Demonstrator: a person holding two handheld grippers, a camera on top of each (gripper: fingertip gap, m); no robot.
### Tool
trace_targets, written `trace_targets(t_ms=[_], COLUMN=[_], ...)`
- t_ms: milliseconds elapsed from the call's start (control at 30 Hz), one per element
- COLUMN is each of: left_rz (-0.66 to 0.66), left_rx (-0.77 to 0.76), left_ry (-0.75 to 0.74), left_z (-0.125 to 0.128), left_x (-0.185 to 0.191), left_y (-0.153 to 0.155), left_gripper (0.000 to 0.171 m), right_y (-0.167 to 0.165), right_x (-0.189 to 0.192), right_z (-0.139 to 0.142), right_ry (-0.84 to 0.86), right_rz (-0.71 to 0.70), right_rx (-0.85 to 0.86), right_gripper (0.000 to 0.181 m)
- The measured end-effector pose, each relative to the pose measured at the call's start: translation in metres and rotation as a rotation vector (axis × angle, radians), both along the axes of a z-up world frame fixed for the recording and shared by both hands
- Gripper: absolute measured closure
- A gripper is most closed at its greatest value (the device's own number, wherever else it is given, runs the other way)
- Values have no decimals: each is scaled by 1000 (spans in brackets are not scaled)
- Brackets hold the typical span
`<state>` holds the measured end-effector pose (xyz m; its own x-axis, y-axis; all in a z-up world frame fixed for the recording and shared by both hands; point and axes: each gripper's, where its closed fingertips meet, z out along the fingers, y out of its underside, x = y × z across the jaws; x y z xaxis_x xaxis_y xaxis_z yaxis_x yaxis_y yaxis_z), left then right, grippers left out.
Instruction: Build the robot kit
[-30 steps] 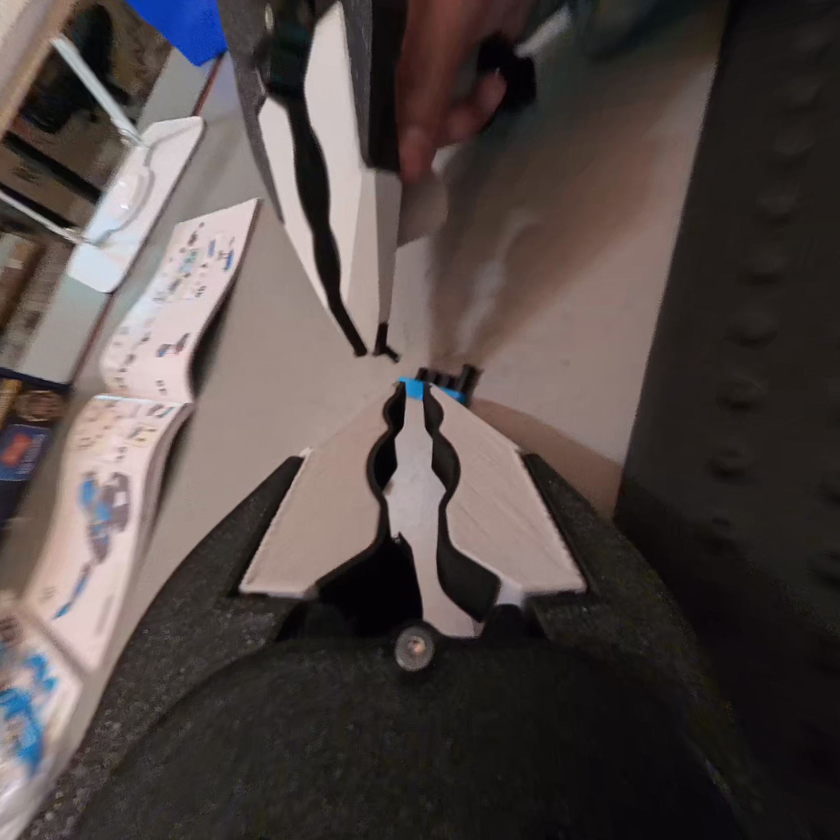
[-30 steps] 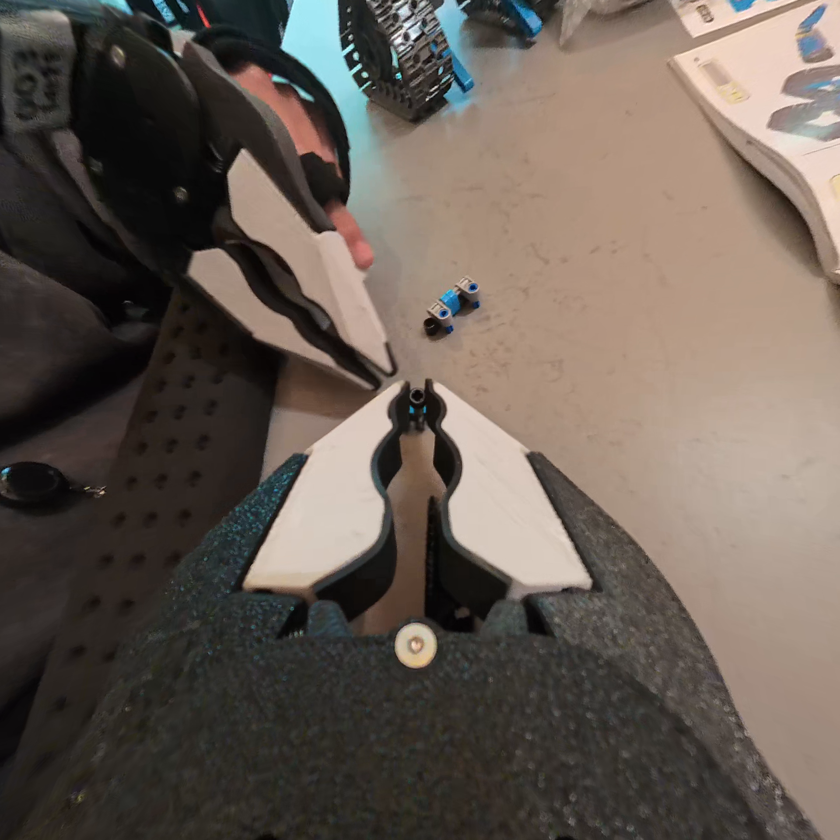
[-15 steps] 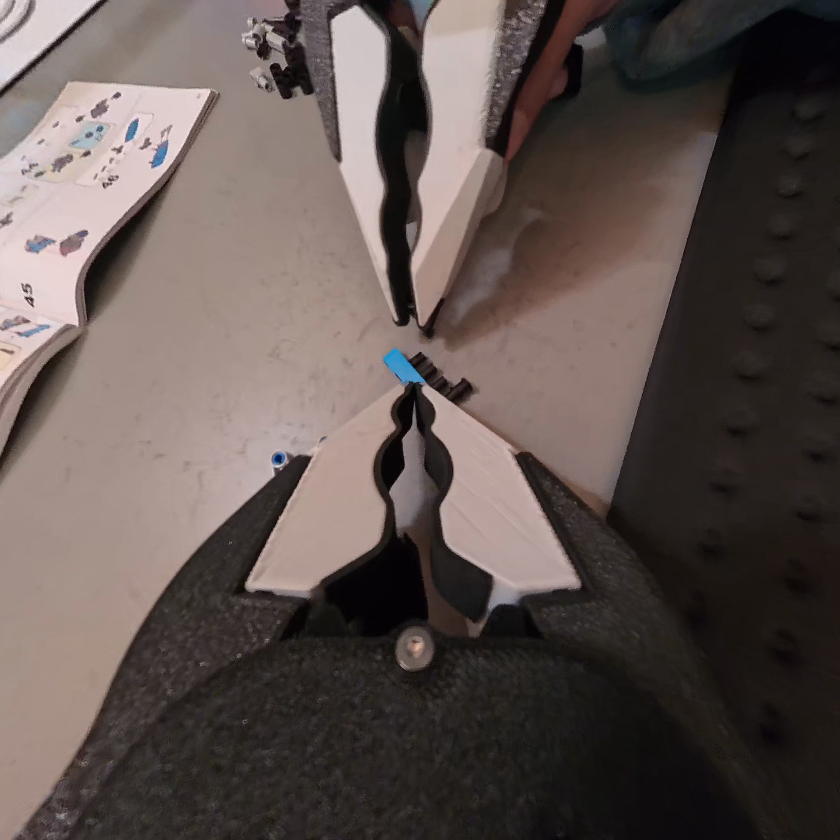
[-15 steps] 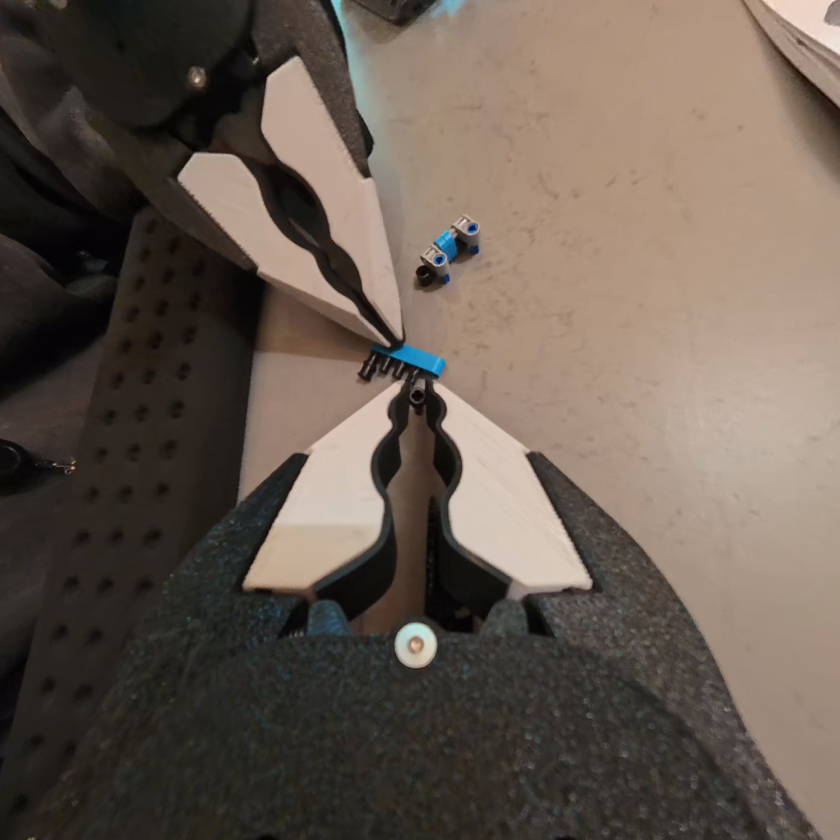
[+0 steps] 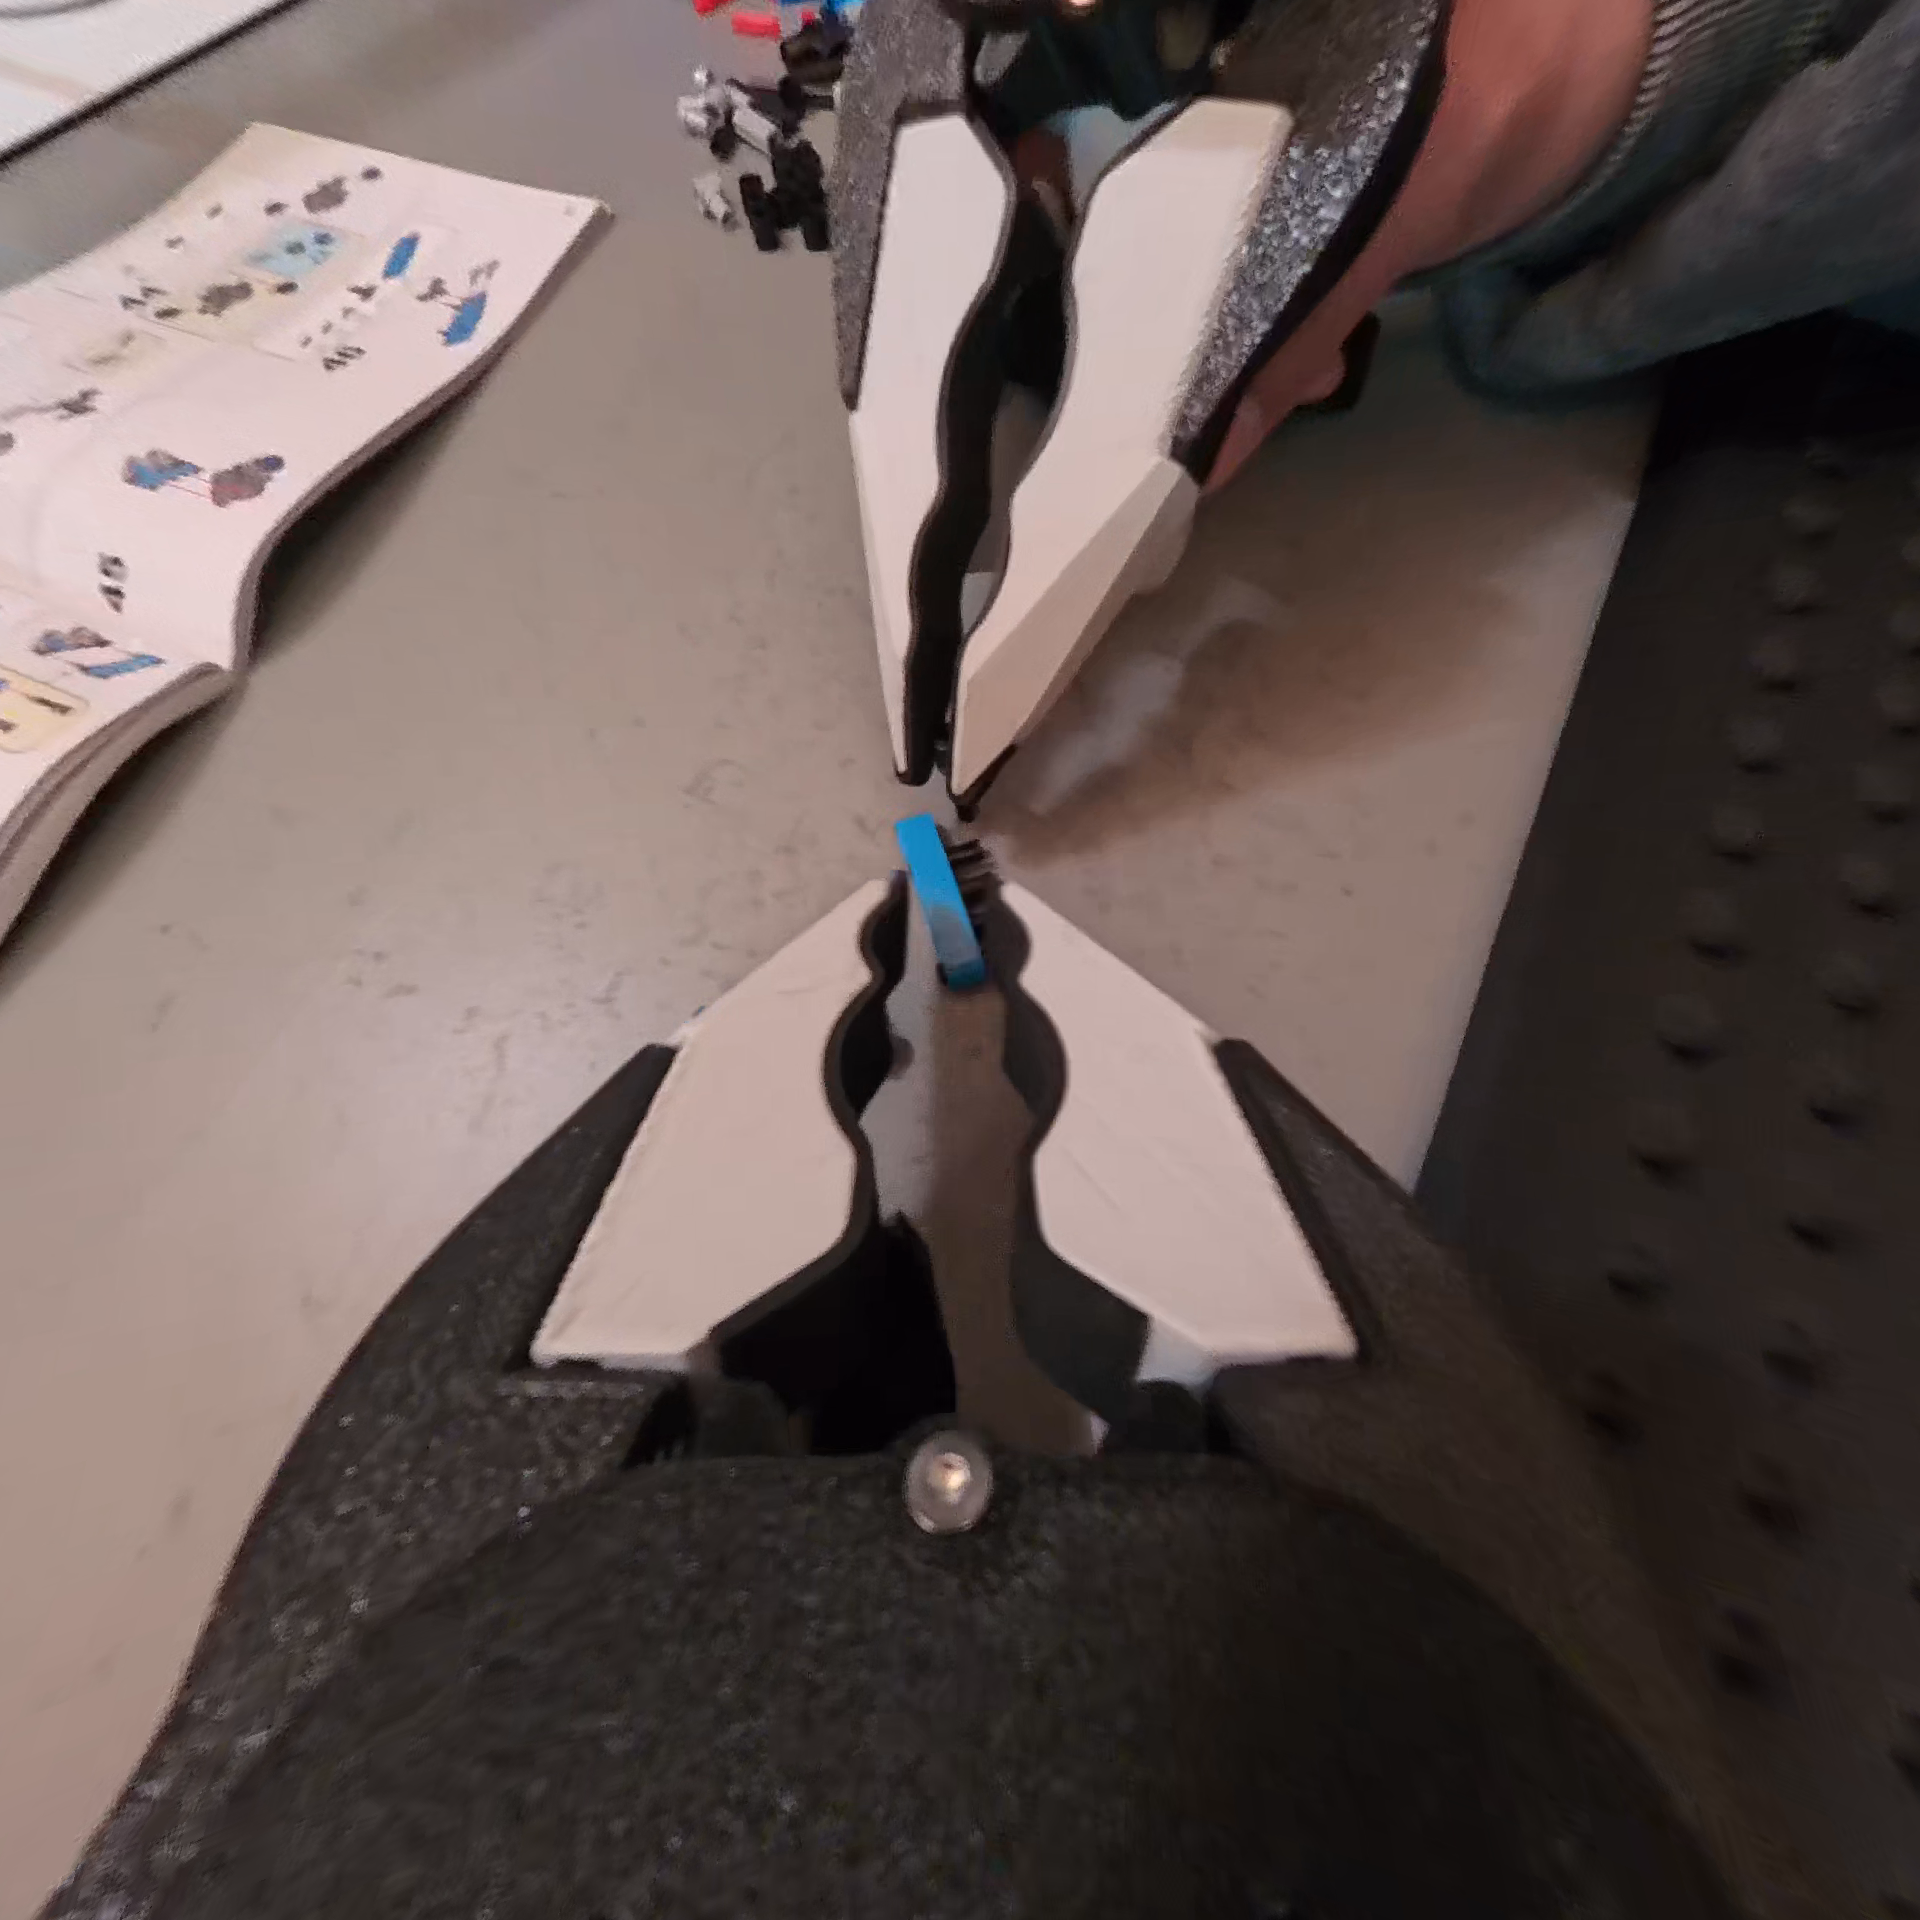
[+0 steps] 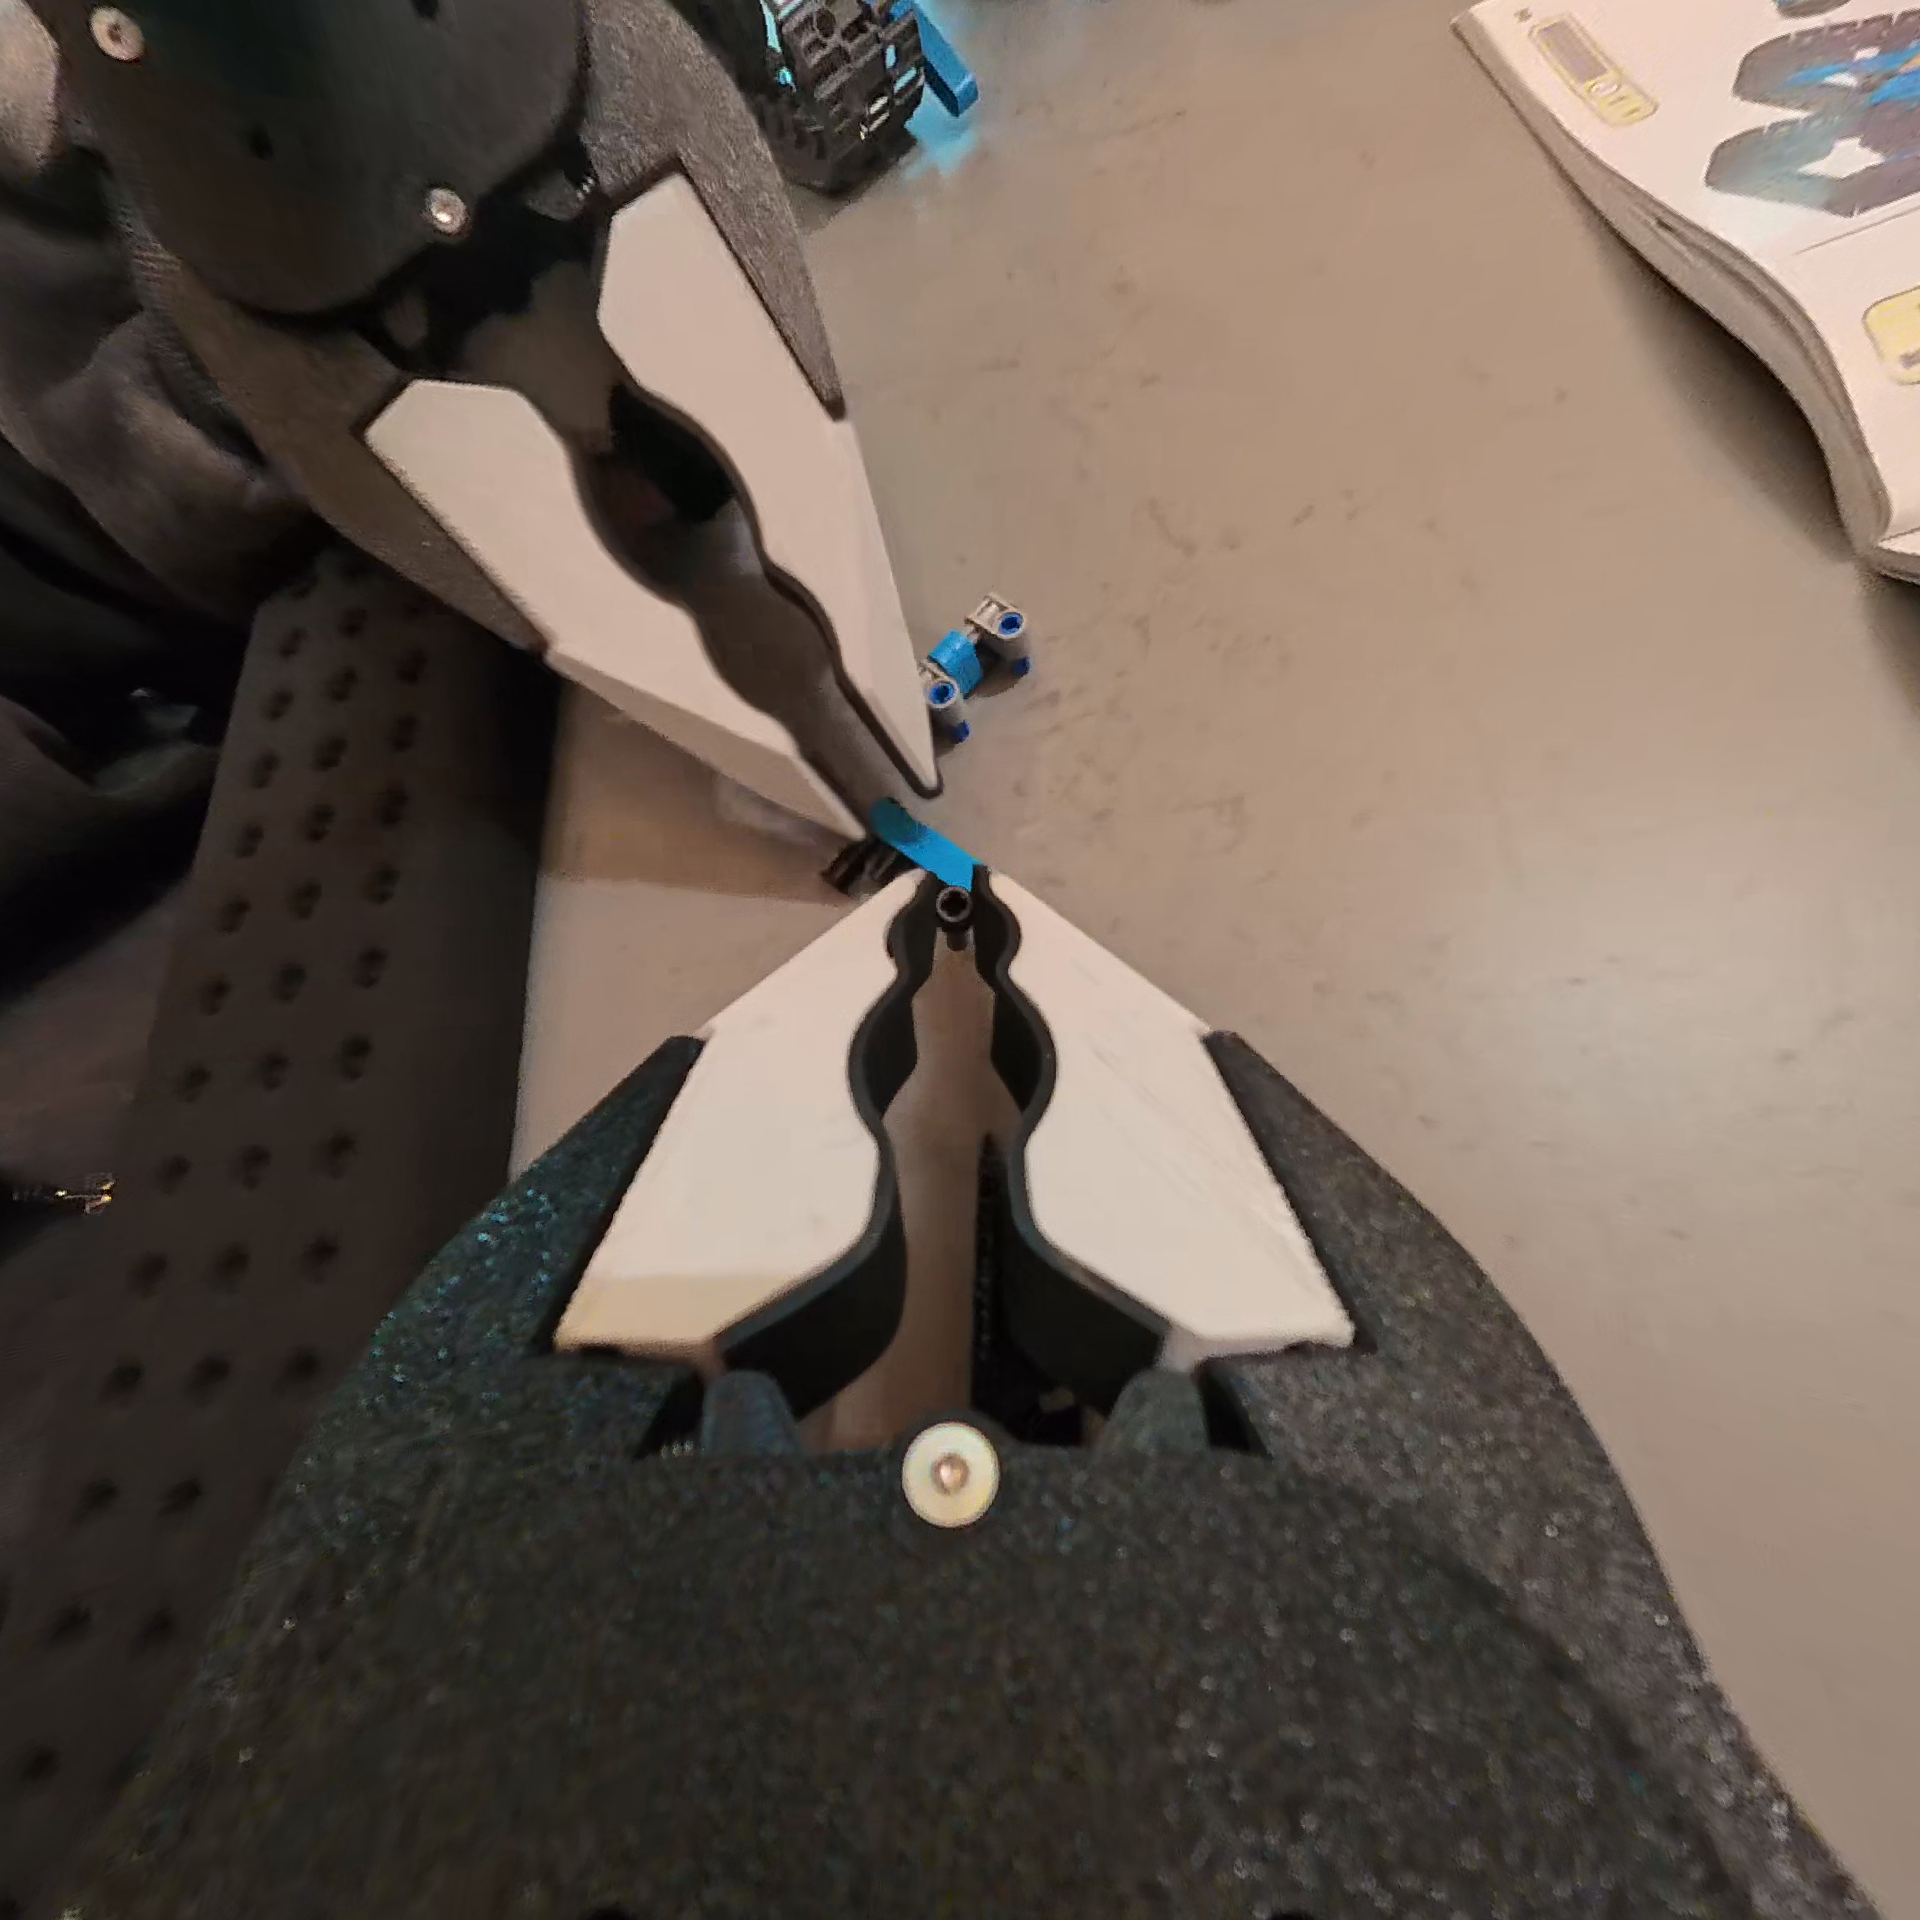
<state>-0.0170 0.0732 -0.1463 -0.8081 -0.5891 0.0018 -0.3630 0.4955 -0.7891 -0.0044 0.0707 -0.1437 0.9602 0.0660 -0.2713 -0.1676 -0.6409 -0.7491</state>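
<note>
My left gripper point(image 5: 948, 914) is shut on a short blue beam point(image 5: 940, 902) with several black pins on its side, held just above the grey table point(image 5: 540, 831). My right gripper point(image 6: 953, 894) is shut on a small black pin point(image 6: 952, 906) at its tips. The two grippers meet tip to tip: the right gripper point(image 5: 935, 774) shows opposite in the left wrist view, the left gripper point(image 6: 894, 805) in the right wrist view. The black pin is right against the blue beam point(image 6: 925, 844).
A small blue and grey connector piece point(image 6: 977, 665) lies on the table beyond the tips. An open instruction booklet point(image 5: 208, 416) lies to one side point(image 6: 1714, 229). A black tracked model point(image 6: 847, 94) and loose parts point(image 5: 764, 156) sit farther back. A dark studded mat point(image 5: 1766, 1039) borders the table. My two grippers' fingertips are within a few centimetres of each other. The black tracked model point(image 6: 847, 94) lies around 20 cm away from my left fingertips.
The grippers have closed in on each other until tip to tip. The blue beam has turned end-on between my left fingers, and the black pin has come up against it.
</note>
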Motion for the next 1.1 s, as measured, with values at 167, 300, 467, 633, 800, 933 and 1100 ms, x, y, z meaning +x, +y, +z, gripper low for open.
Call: trace_targets(t_ms=[167,300,467,633,800,933,1100], left_rz=[-6,-36,10,132,147,119,102], left_rx=[39,73,-17,-138,-52,17,43], left_ry=[105,67,176,292,242,145,121], left_z=[-15,-15,-13,-3,-7,-6,-13], left_x=[-5,-9,-14,-3,-1,-1,2], left_y=[-6,-12,-15,-3,8,5,-3], left_gripper=[138,161,165,153,139,139,148], right_y=[-9,-25,-33,-32,-33,-39,-41], right_x=[2,2,-4,-6,-8,-10,-9], right_z=[-4,-8,-17,-17,-17,-11,-14], right_ry=[-55,-117,-223,-230,-200,-221,-208], right_rz=[12,32,61,53,41,59,58], right_rx=[-24,-58,-106,-121,-133,-115,-118], right_gripper=[175,175,177,176,172,166,166])
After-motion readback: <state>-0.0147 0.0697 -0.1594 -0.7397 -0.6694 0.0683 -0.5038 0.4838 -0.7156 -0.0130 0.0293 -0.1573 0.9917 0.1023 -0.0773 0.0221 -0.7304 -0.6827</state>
